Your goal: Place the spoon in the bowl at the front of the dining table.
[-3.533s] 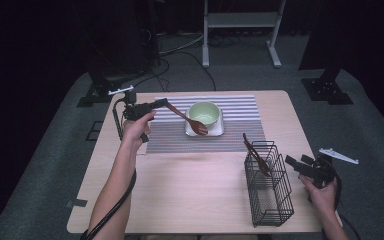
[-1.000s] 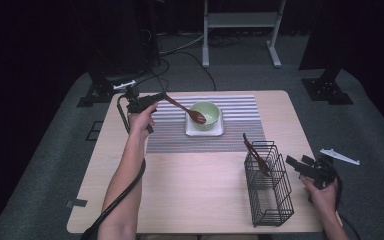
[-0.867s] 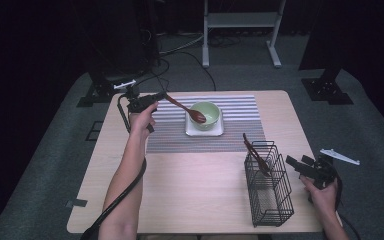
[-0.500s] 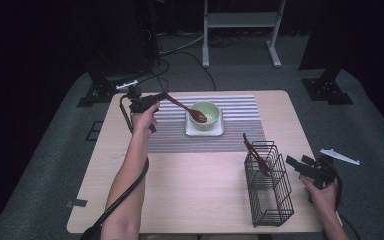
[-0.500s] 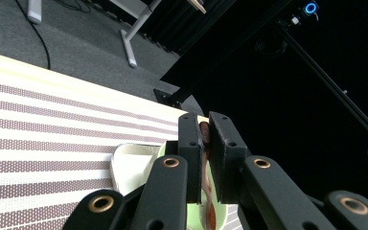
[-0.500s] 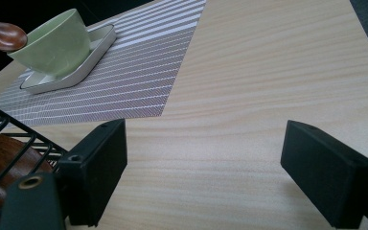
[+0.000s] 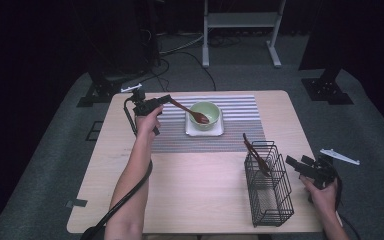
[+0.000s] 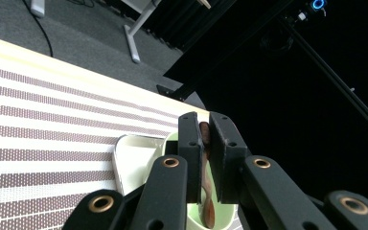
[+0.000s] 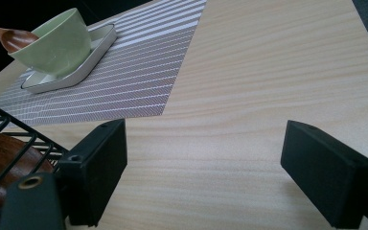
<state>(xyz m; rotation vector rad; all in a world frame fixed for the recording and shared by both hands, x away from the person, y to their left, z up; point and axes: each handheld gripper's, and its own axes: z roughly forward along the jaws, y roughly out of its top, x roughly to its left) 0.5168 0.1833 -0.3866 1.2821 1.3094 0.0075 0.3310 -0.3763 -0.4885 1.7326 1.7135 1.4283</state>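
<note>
— What have you got in the left gripper?

— I'm holding a wooden spoon by its handle. In the left gripper view I see my two jaws clamped tight on the handle, with the spoon's bowl end hanging down inside the green bowl. From the high view the spoon slants from the gripper at the left down to the right, its head over the middle of the bowl.

— And where does the bowl sit?

— On a small white square tray, which rests on the striped placemat at the far half of the table. In the right gripper view I see the same bowl on its tray, with the spoon's head above its rim.

— What about your right gripper?

— Its jaws stand wide apart with nothing between them, just bare tabletop. It sits at the table's right edge, just beside the black wire basket.

— Anything in that basket?

— A second dark wooden utensil stands in it, leaning, its handle poking up past the far rim.
</note>
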